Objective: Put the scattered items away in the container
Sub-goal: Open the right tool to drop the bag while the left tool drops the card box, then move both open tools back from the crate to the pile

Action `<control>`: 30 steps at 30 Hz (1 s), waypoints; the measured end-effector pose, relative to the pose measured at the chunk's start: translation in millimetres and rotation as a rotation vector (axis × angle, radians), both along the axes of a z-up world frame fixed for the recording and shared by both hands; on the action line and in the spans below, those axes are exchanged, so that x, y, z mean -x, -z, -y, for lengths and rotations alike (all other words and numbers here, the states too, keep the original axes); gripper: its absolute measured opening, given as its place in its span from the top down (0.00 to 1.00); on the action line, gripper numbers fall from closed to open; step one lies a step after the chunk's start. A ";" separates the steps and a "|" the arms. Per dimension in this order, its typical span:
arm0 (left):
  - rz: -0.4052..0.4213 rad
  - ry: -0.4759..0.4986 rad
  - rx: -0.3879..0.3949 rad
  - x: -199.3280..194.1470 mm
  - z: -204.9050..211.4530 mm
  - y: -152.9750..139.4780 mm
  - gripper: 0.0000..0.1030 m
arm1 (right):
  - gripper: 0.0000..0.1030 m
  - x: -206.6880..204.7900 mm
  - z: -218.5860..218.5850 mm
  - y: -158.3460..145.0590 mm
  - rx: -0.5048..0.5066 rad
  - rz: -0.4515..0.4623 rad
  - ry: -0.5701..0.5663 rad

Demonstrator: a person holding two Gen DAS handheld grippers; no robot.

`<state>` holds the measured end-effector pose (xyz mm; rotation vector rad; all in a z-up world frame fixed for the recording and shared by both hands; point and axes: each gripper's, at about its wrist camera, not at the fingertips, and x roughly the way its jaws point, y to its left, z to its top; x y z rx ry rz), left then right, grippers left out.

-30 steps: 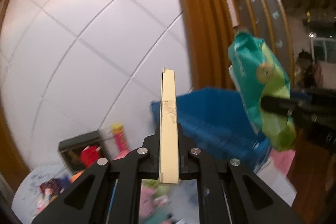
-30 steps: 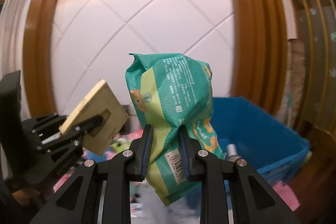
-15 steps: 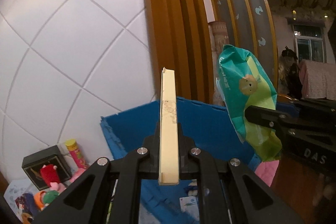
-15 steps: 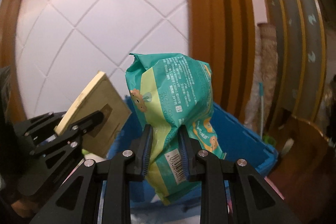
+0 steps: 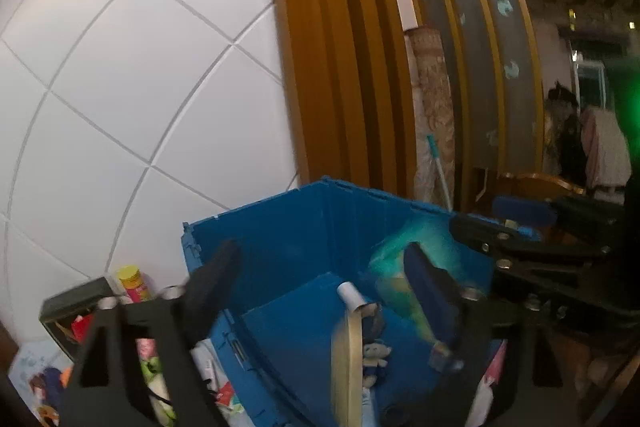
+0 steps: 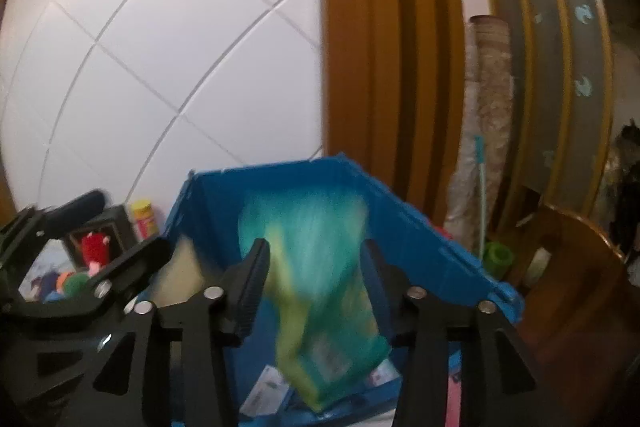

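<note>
White tiled wall (image 5: 132,75), wood trim (image 5: 332,47) — blue bin (image 5: 288,227) below

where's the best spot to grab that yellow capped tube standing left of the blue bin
Take the yellow capped tube by its upper end, just under the cap, coming from the front and slightly above. It stands upright against the tiled wall, with the black box close on its left and the blue bin on its right, so probably only the top is free to pinch.
</note>
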<state>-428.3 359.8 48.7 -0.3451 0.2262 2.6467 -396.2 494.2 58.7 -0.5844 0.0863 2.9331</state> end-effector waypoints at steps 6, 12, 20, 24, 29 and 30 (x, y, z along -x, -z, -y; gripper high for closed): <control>-0.031 -0.015 -0.001 -11.2 4.6 -4.5 0.00 | 0.31 -19.7 -2.9 -4.0 -0.027 -0.036 0.029; -0.056 -0.041 -0.001 -27.1 19.9 -2.2 0.00 | 0.30 -44.9 -1.3 -6.8 -0.015 -0.074 0.011; -0.070 -0.101 -0.007 -50.6 58.3 8.9 0.00 | 0.17 -83.1 28.7 -2.9 -0.039 -0.129 -0.026; -0.085 -0.147 0.007 -63.6 81.8 17.5 0.00 | 0.13 -91.5 45.1 0.8 -0.037 -0.142 -0.062; -0.079 -0.205 0.011 -76.6 112.4 32.1 0.00 | 0.04 -95.6 66.9 8.5 -0.055 -0.146 -0.107; -0.078 -0.217 0.011 -79.7 119.1 35.9 0.00 | 0.02 -97.2 71.5 10.2 -0.056 -0.148 -0.115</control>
